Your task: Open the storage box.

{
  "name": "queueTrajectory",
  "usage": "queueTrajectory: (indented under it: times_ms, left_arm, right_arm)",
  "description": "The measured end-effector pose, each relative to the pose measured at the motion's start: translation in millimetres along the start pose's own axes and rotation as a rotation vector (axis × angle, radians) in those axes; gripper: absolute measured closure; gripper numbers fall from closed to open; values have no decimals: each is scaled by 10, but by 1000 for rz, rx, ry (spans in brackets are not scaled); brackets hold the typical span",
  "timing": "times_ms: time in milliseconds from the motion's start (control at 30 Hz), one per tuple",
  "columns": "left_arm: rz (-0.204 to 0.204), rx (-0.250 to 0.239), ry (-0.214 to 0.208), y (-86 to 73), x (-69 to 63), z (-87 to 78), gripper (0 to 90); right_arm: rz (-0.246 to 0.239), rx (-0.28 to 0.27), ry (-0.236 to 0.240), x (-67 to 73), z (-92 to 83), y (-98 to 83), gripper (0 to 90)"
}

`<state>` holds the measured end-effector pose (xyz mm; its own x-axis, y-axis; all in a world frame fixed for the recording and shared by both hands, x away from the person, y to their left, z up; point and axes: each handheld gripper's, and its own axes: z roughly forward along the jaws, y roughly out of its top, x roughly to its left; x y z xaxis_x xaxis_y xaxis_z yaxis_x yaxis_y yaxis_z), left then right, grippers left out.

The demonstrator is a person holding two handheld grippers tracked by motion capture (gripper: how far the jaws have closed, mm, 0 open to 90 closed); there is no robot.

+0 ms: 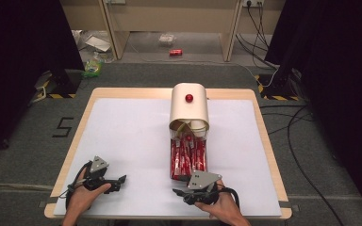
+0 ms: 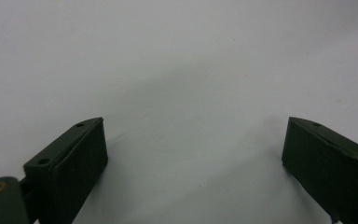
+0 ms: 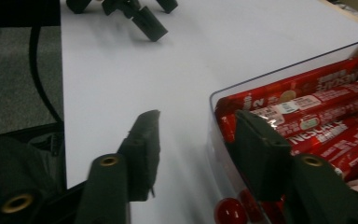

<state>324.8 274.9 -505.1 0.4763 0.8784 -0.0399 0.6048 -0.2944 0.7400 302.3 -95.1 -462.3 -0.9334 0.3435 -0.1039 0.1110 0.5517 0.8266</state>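
Observation:
A clear tray (image 1: 171, 160) of red sachets (image 1: 188, 157) sticks out toward me from under a cream domed cover (image 1: 189, 110) with a red knob (image 1: 188, 98). My right gripper (image 1: 185, 188) sits at the tray's near end. In the right gripper view its jaws (image 3: 196, 135) stand apart astride the clear tray wall (image 3: 261, 77). One jaw is over the white mat, the other over the sachets (image 3: 317, 107), and neither pad presses. A red knob (image 3: 228, 211) shows low on the tray. My left gripper (image 1: 118, 181) rests at the mat's front left, open (image 2: 193, 149) over bare mat.
The white mat (image 1: 122, 136) covers a wooden table (image 1: 264, 136) whose front edge is just under my hands. The left gripper (image 3: 140, 18) lies across the mat from the right one. Beyond the table are cables (image 1: 297, 141), a red can (image 1: 176, 52) and black stands.

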Motion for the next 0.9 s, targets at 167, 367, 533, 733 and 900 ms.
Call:
queueTrajectory:
  times_ms: [167,367,533,733,900]
  left_arm:
    - [0,0,0,0,0,0,61]
    - [0,0,0,0,1,0,61]
    - [0,0,0,0,0,0,61]
    - [-3,-1,-1,0,-1,2,60]
    - [0,0,0,0,-1,1,60]
  right_arm:
    - [49,-48,-10,-41,-55,32,449]
    - [79,-66,-36,-79,-106,46,407]
    - [103,-73,-81,-119,-150,61,413]
    - [137,-68,-151,-176,-203,78,428]
    - [162,-66,-188,-223,-215,77,434]
